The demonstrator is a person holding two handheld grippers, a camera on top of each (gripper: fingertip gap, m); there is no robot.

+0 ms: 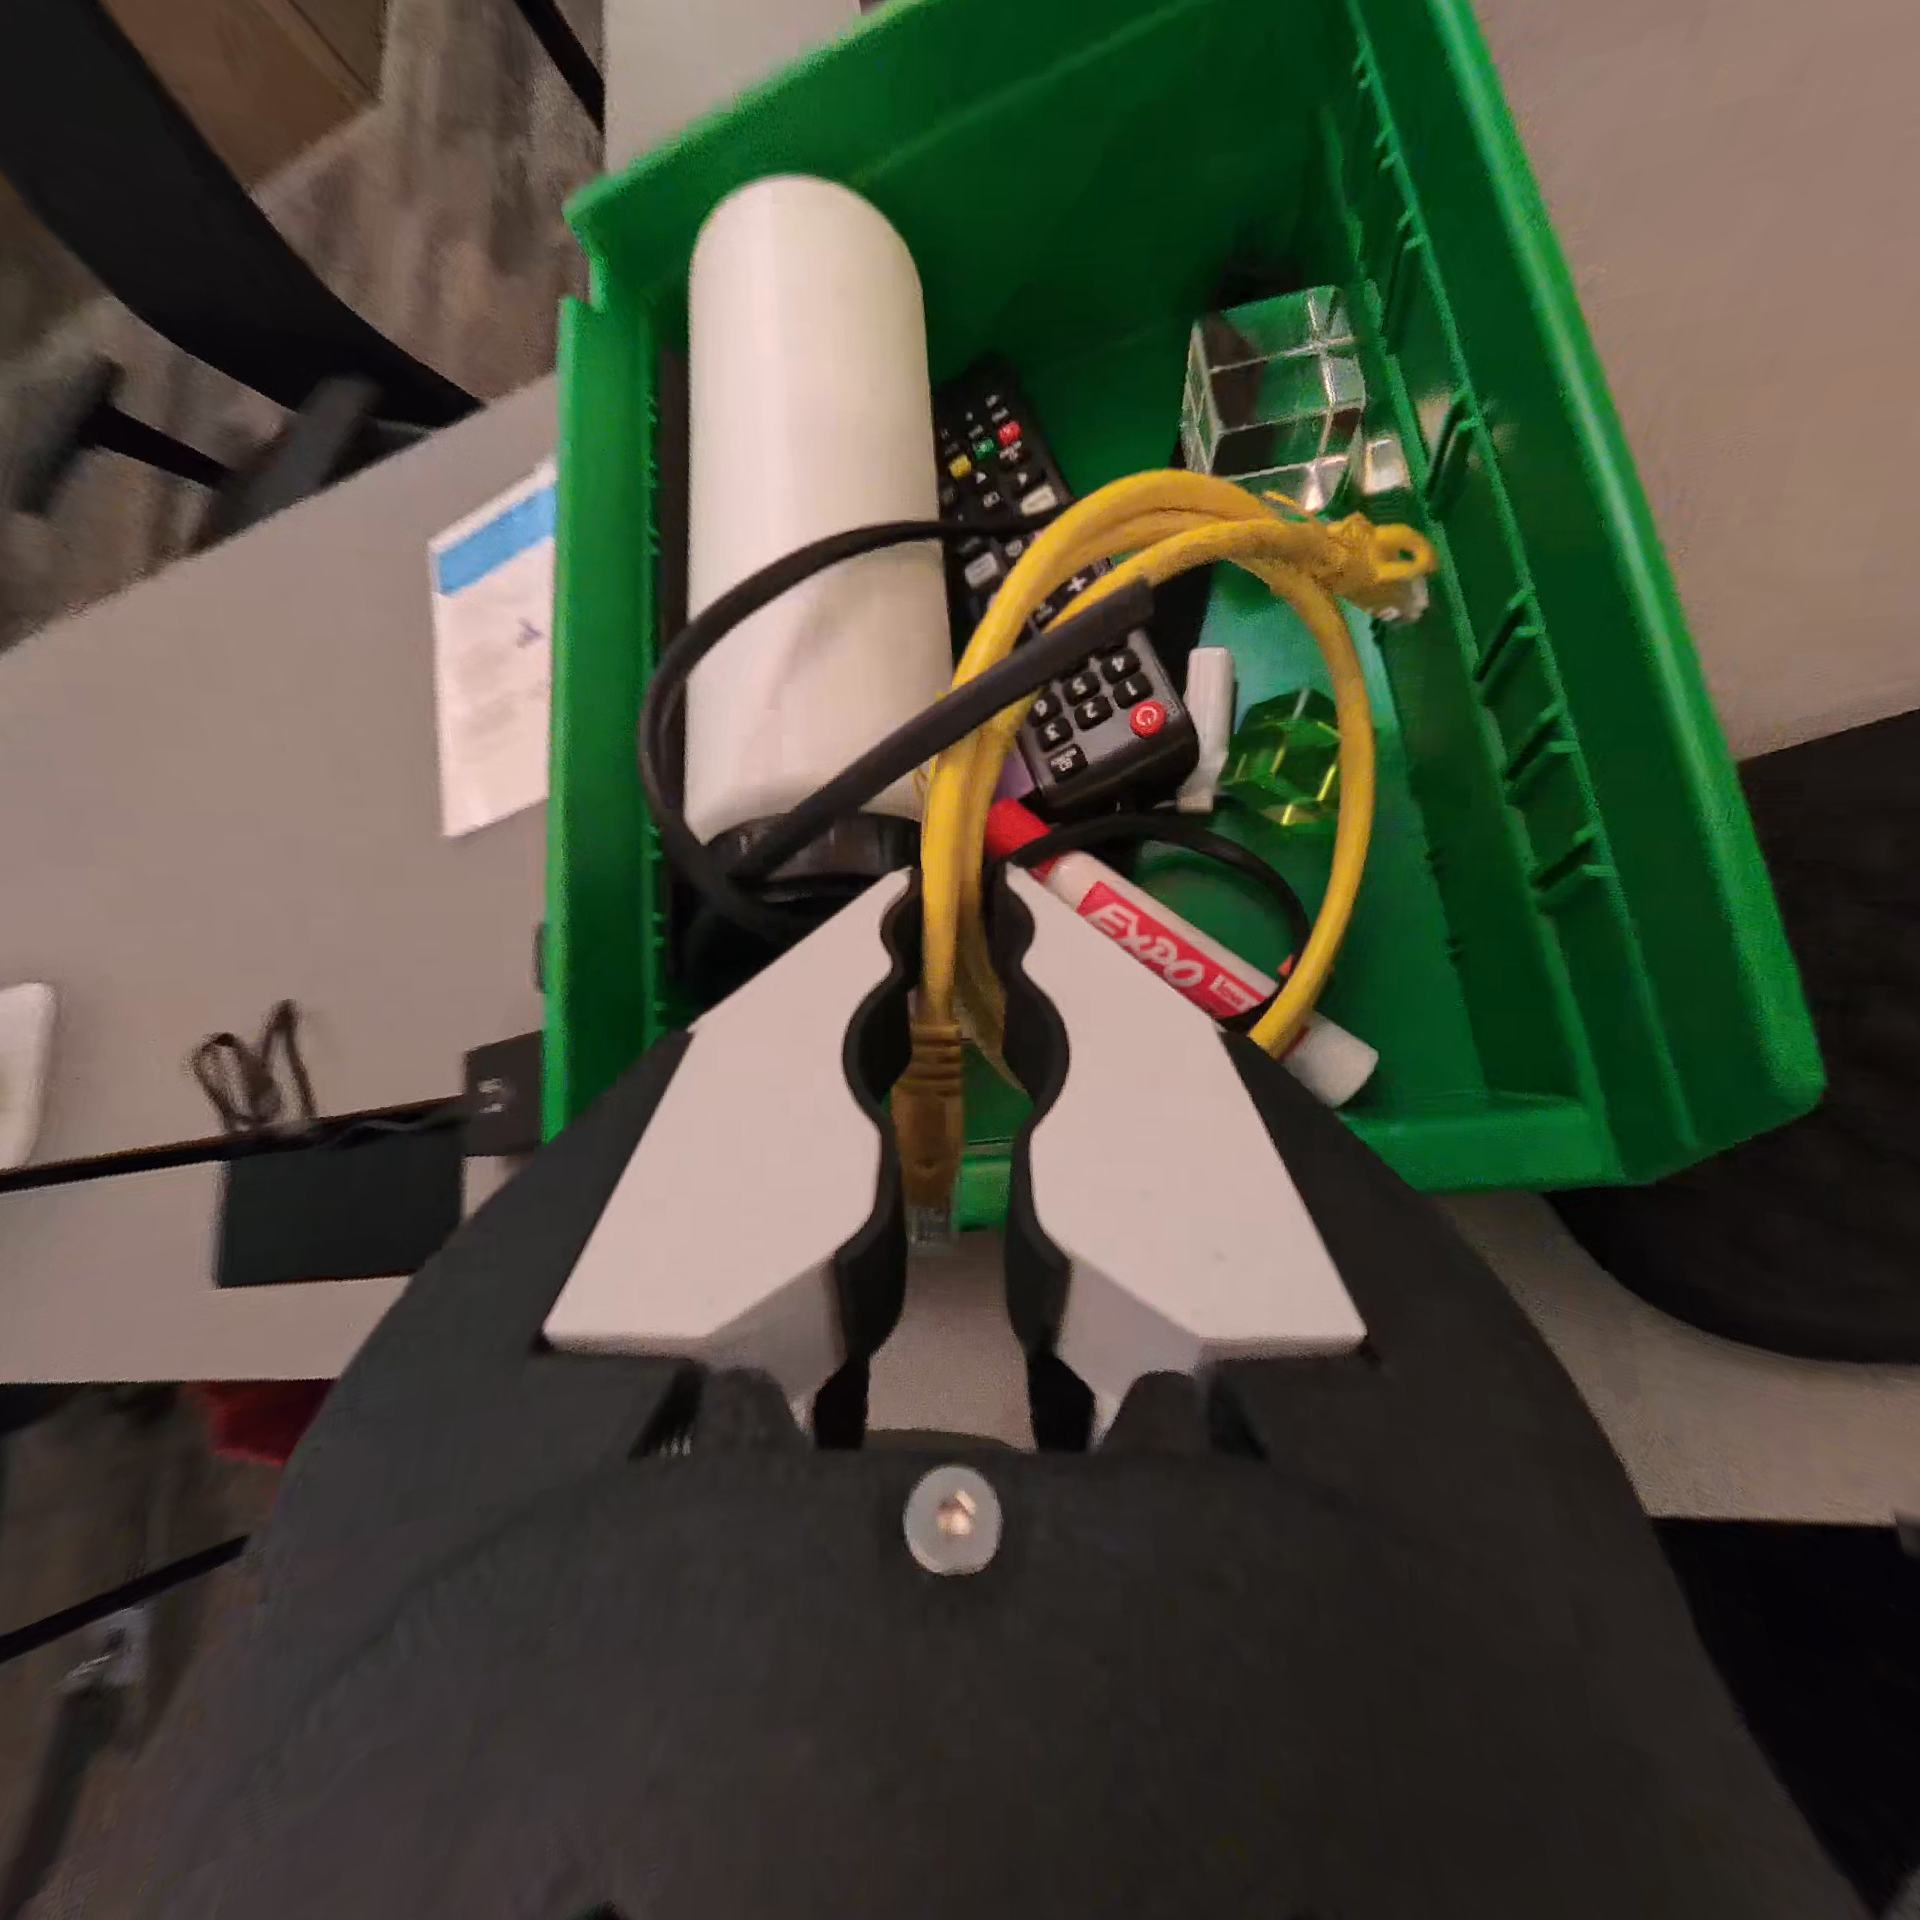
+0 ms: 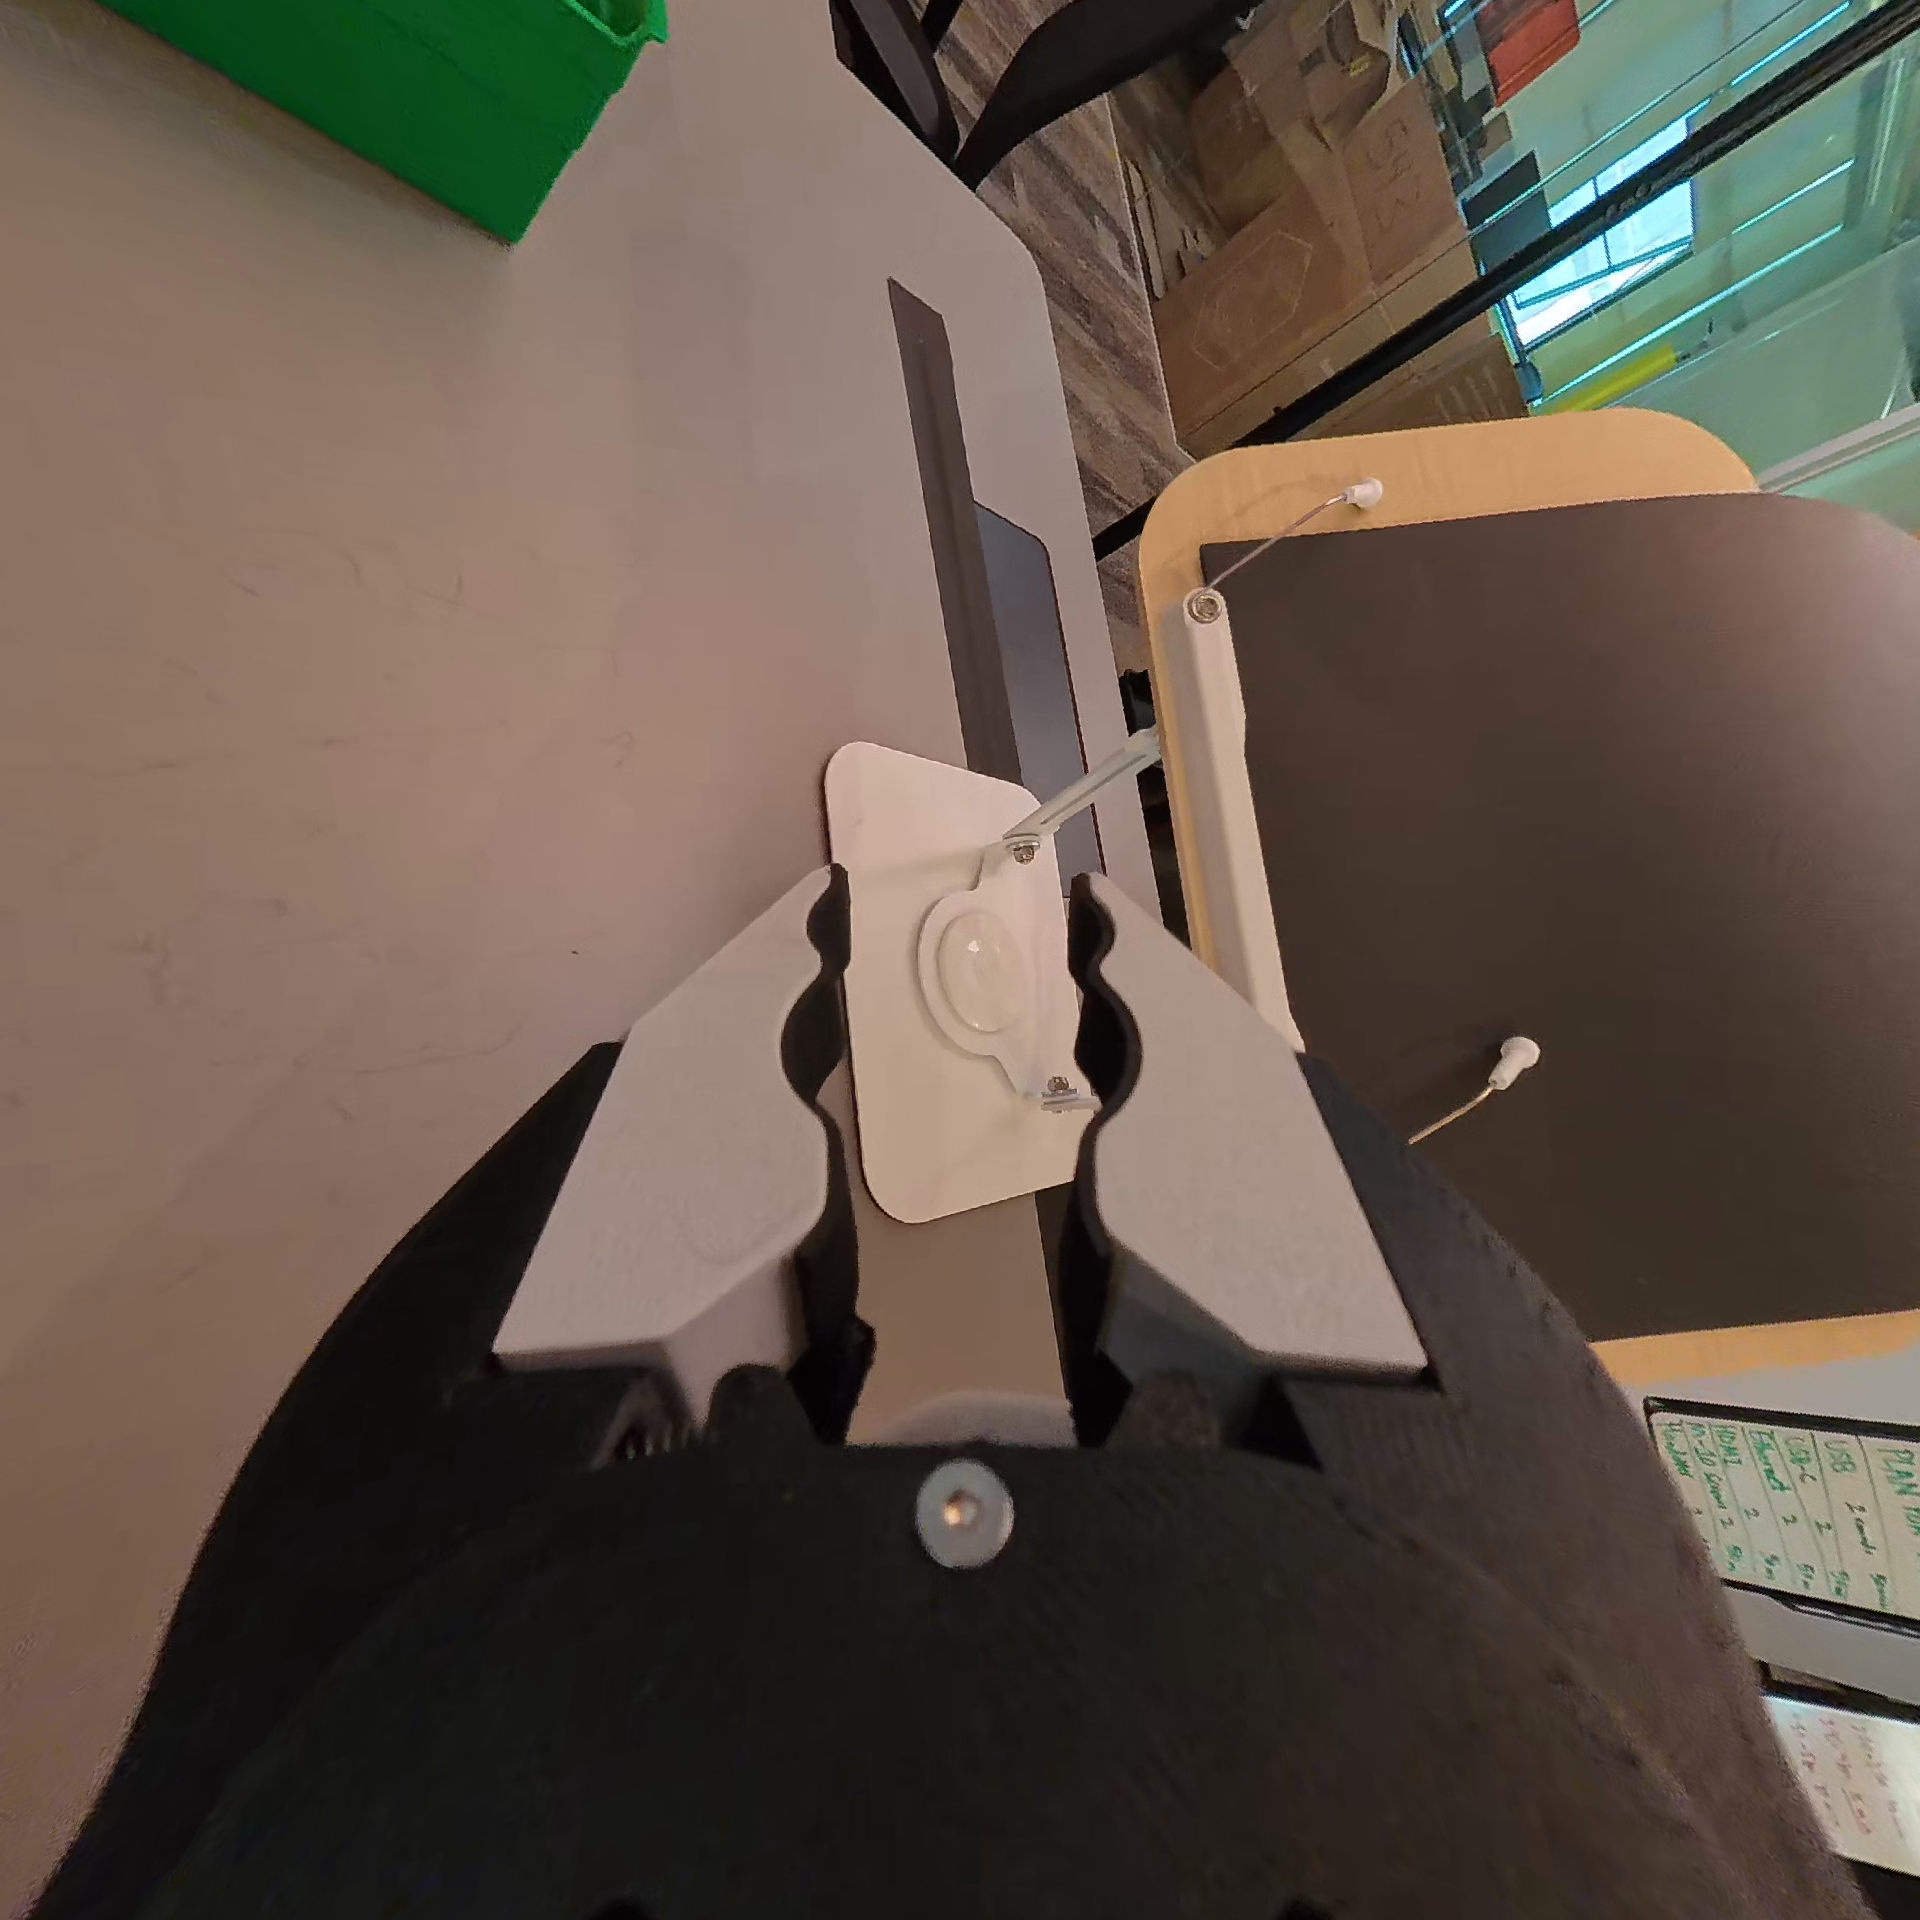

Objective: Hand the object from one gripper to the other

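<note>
My left gripper (image 1: 956, 914) is shut on a coiled yellow network cable (image 1: 1340, 717). The strands run between the black jaws, and one plug end (image 1: 930, 1132) hangs inside the jaw gap. The loop arcs over the contents of a green bin (image 1: 1621, 790). My right gripper (image 2: 961, 904) is open and empty, held above the grey table (image 2: 416, 727) over a white plate with a clear dome (image 2: 971, 977). The cable does not show in the right wrist view. Neither gripper shows in the other's view.
The bin holds a white cylinder (image 1: 805, 468), a black remote (image 1: 1091, 707), a red-capped marker (image 1: 1164, 945), a clear cube (image 1: 1278, 395), a green gem (image 1: 1288, 758) and black cords (image 1: 727, 644). A paper sheet (image 1: 494, 644) lies left of it. A bin corner (image 2: 416, 94) and a black panel (image 2: 1579, 894) show in the right wrist view. One gripper's finger ends stand about 45 cm off the other's. From the right gripper's tips to the black panel (image 2: 1579, 894) is close to 20 cm.
</note>
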